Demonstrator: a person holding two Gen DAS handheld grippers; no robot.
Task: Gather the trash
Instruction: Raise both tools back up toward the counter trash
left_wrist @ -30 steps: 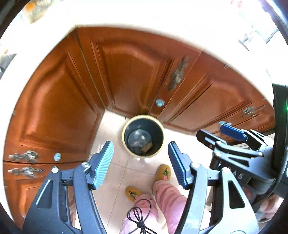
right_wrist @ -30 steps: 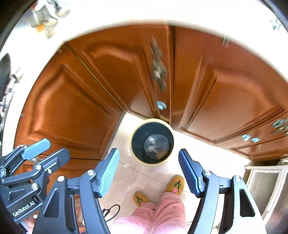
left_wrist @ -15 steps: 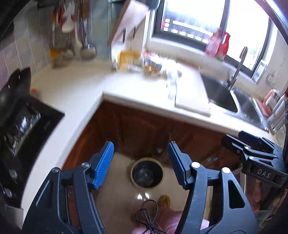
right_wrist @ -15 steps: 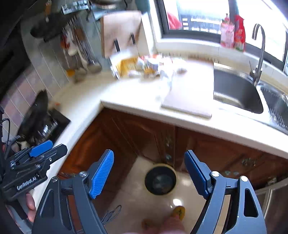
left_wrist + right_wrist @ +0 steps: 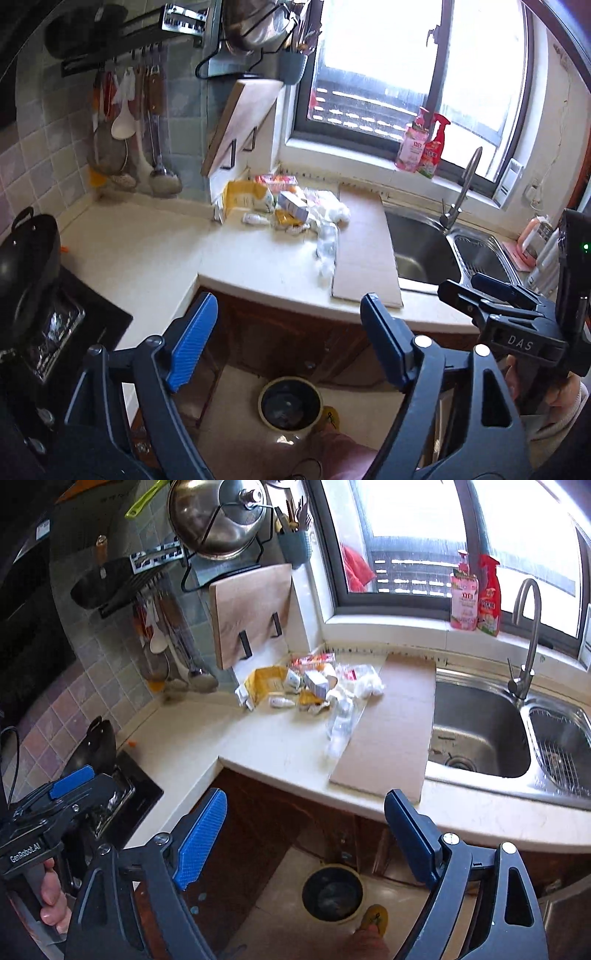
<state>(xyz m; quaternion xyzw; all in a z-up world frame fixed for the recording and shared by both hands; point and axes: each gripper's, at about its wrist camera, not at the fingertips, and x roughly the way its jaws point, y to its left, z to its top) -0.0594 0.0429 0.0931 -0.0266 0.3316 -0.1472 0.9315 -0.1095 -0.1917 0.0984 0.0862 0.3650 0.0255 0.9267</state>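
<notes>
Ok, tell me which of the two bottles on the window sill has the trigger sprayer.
The red spray bottle, the one nearer the faucet. The pink bottle beside it has a pump top instead.

Harsh daylight from blown-out window [image 5: 413, 66], dim cabinets below, fisheye bending at edges, slight blur

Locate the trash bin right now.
The trash bin stands on the floor at the foot of the wooden cabinets, under the counter corner. Both wrist views show it low in frame, between the open tongs, by a yellow slipper.
</notes>
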